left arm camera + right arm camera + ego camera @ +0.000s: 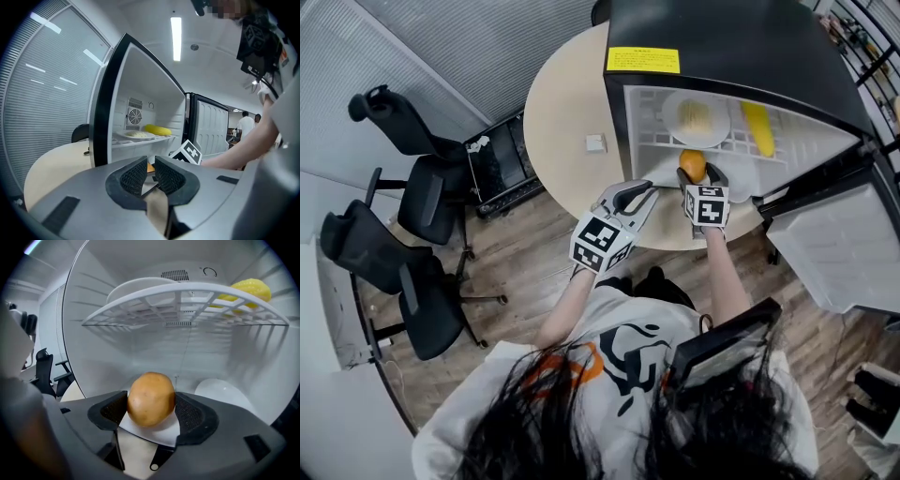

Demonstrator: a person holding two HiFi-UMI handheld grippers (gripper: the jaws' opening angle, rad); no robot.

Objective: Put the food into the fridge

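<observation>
**A:** Where is the food?

**B:** The round tan-orange food sits squarely between the jaws of the right gripper. One dark ribbed pad presses on each flank. Its top bulges above the jaw tips, and its underside sits low in the gap over the pale base of the gripper.

**A:** So those jaws are pinching it?

**B:** Yes, they stand wide, and the food fills the whole gap between them.

**A:** What lies around those jaws?

**B:** They are inside the open fridge, in the lower space. Straight ahead is the white back wall. Ahead and to the right of the right jaw, a white dish rests on the fridge floor. Above the jaws runs the wire shelf. It carries a white plate up and to the left, and a yellow cob up and to the right.

**A:** And the other one?

**B:** The left gripper is outside the fridge, above the round table. Its jaws are drawn close, with only a slim slit between the pads and nothing held in it. The fridge opening lies ahead of them. The right gripper's marker cube shows just beyond its right jaw.
</observation>
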